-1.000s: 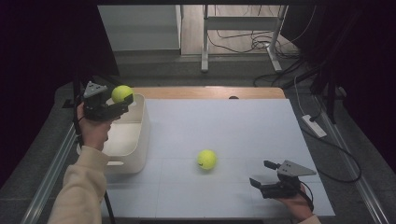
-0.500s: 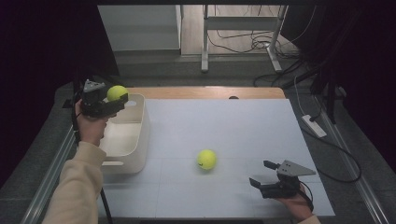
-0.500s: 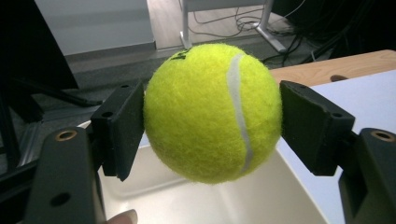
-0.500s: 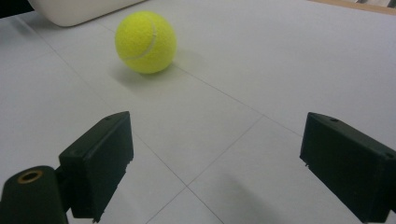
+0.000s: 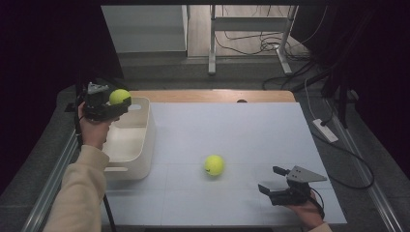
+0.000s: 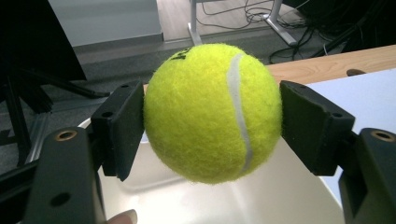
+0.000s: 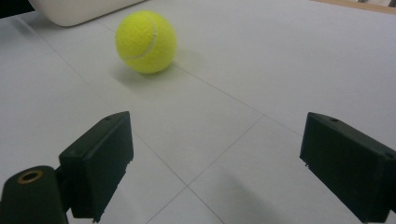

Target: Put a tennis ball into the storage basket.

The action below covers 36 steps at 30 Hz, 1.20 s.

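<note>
My left gripper (image 5: 119, 98) is shut on a yellow-green tennis ball (image 5: 119, 95), held in the air over the far left corner of a white plastic bin (image 5: 145, 137). In the left gripper view both pads press the ball (image 6: 212, 112) from the sides, with the bin's inside (image 6: 280, 196) below. A second tennis ball (image 5: 214, 165) lies on the white table top near the middle. My right gripper (image 5: 270, 180) rests low at the front right, open and holding nothing. It faces that ball (image 7: 145, 42), which sits well ahead of its jaws (image 7: 219, 158).
The white table top (image 5: 232, 130) ends in a wooden strip (image 5: 212, 95) at the far side. A white power strip (image 5: 325, 129) and cables lie on the floor to the right. A metal stand (image 5: 211, 43) is behind the table.
The left gripper has drifted slightly left with the ball still in its grip. The right gripper and the loose ball have not moved.
</note>
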Each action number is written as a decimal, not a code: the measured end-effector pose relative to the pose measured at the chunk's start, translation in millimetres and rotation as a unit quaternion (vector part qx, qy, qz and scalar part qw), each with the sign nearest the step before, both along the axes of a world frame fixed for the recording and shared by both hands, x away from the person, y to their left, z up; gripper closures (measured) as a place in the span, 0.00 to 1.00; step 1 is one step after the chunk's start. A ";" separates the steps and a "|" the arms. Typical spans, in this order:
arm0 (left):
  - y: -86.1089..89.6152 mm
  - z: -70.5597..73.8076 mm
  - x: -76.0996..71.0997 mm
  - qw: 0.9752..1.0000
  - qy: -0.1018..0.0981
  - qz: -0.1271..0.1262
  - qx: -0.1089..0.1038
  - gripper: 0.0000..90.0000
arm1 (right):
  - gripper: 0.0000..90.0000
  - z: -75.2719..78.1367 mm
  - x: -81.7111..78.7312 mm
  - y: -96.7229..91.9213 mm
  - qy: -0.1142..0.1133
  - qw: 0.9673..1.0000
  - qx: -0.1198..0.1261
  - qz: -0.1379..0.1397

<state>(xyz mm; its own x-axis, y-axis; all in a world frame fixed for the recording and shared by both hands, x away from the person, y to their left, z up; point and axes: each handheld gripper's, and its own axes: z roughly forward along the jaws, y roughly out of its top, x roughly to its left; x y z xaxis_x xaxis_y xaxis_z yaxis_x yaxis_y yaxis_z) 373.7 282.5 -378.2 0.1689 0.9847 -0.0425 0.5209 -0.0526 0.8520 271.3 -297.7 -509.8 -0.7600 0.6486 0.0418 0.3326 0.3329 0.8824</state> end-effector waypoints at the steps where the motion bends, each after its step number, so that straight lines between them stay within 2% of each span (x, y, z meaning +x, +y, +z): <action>1: 0.5 -0.8 0.6 1.000 0.002 0.002 -0.002 0.30 | 0.11 0.0 0.0 0.0 0.000 1.000 0.000 0.000; 12: 7.0 -8.4 6.2 1.000 0.024 0.011 0.003 0.30 | 0.11 -0.4 0.1 0.2 0.000 1.000 0.001 0.001; 18: 11.0 -14.1 9.8 0.999 0.043 0.017 0.006 0.30 | 0.11 -0.3 0.1 0.0 0.000 1.000 -0.001 0.001; 24: 14.4 -22.0 16.6 0.997 0.073 0.021 0.008 0.30 | 0.11 -0.5 0.2 0.0 0.000 1.000 -0.002 0.001; 36: 16.1 -29.6 23.3 0.995 0.097 0.028 0.021 0.30 | 0.11 -1.0 0.5 -0.1 0.001 1.000 -0.002 0.002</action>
<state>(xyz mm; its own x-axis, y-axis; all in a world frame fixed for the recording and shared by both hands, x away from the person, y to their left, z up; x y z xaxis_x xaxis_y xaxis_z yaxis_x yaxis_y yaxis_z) 397.0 298.5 -407.7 0.1064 0.9939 -0.0278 0.6783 -0.0521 0.7330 271.7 -297.8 -510.9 -0.7628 0.6453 0.0412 0.3328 0.3371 0.8807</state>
